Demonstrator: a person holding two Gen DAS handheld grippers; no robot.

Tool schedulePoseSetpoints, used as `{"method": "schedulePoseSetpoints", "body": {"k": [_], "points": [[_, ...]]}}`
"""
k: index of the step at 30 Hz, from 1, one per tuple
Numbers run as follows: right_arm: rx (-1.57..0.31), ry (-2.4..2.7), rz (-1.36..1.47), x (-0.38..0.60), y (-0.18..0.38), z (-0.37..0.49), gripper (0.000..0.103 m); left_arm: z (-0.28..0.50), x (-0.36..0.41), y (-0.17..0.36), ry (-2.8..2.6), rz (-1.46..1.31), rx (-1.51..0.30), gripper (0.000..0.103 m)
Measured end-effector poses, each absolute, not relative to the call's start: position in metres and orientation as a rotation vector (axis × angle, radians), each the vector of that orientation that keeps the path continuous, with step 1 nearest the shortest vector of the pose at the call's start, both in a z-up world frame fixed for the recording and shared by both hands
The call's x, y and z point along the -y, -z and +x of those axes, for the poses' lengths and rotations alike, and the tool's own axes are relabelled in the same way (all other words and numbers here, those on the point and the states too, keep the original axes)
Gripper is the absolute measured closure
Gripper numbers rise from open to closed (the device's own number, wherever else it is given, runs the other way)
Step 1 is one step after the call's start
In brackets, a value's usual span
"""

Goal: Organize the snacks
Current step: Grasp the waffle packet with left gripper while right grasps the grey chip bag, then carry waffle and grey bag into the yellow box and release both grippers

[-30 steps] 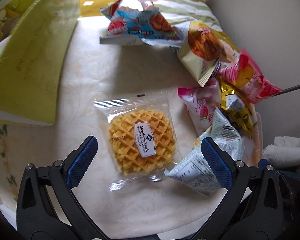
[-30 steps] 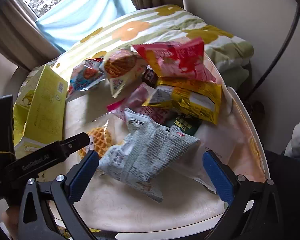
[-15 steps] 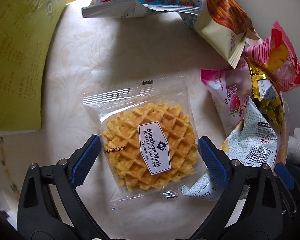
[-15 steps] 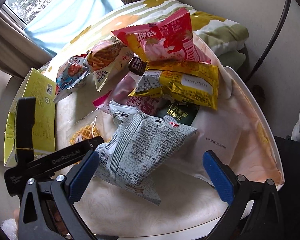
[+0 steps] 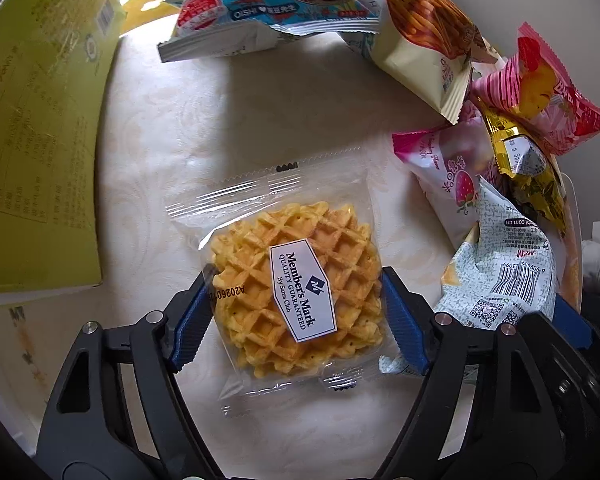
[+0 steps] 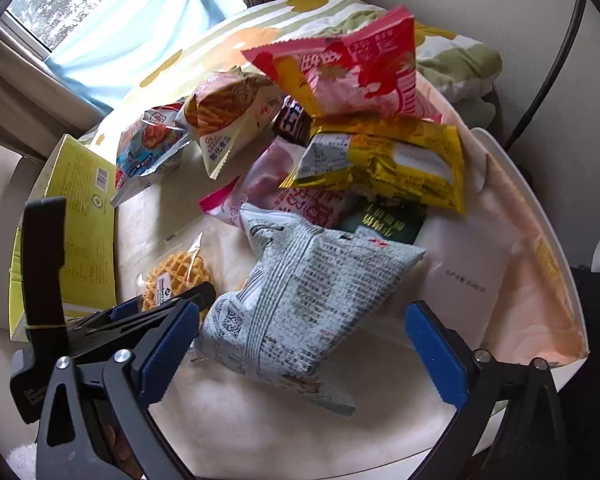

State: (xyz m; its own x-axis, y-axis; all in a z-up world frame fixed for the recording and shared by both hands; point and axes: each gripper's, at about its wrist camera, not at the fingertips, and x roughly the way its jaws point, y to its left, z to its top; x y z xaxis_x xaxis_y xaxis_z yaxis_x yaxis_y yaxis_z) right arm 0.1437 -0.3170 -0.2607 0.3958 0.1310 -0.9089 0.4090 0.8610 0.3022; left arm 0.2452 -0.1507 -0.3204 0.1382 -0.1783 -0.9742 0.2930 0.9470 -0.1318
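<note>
Left wrist view: left gripper (image 5: 298, 314) pinching waffle packet (image 5: 296, 284) from both sides, blue pads touching clear wrapper, packet flat on table (image 5: 236, 104) centre. Yellow box (image 5: 36, 132) far left; snack pile (image 5: 496, 152) right, grey-white bag (image 5: 504, 280) just beside right finger. Risk: wrapper sliding between pads, waffle cracking under squeeze, right finger snagging grey-white bag on lift.

Right wrist view: right gripper (image 6: 300, 336) spread wide, holding nothing, grey-white bag (image 6: 300, 292) between fingers. Risk: collision with left gripper (image 6: 172, 300), close at near left.
</note>
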Motion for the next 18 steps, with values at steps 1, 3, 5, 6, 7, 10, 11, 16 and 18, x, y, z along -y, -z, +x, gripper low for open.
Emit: {"method": "schedulePoseSetpoints", "body": {"k": [1,3,5,6,7,10,11,16,18], "points": [[-1.175,0.187,0.542,0.316,0.264,0.145,0.018,0.247,0.148,0.318,0.344,0.09,-1.39,0.027],[-1.188,0.193,0.56,0.313,0.269,0.146,0.019,0.247,0.141,0.315,0.346,0.087,-1.387,0.027],[-1.188,0.199,0.585,0.311,0.273,0.148,0.019,0.248,0.136,0.312,0.348,0.089,-1.384,0.027],[-1.186,0.203,0.593,0.311,0.274,0.148,0.019,0.249,0.134,0.311,0.35,0.091,-1.383,0.027],[-1.183,0.207,0.6,0.311,0.275,0.149,0.019,0.248,0.133,0.31,0.352,0.09,-1.383,0.027],[-1.179,0.218,0.613,0.311,0.279,0.153,0.021,0.251,0.135,0.312,0.359,0.09,-1.381,0.027],[-1.182,0.219,0.617,0.312,0.281,0.154,0.025,0.251,0.136,0.311,0.362,0.091,-1.38,0.027],[-1.191,0.207,0.613,0.307,0.288,0.153,0.05,0.247,0.136,0.306,0.375,0.1,-1.366,0.027],[-1.19,0.19,0.597,0.306,0.287,0.151,0.054,0.245,0.136,0.302,0.376,0.102,-1.356,0.027]]}}
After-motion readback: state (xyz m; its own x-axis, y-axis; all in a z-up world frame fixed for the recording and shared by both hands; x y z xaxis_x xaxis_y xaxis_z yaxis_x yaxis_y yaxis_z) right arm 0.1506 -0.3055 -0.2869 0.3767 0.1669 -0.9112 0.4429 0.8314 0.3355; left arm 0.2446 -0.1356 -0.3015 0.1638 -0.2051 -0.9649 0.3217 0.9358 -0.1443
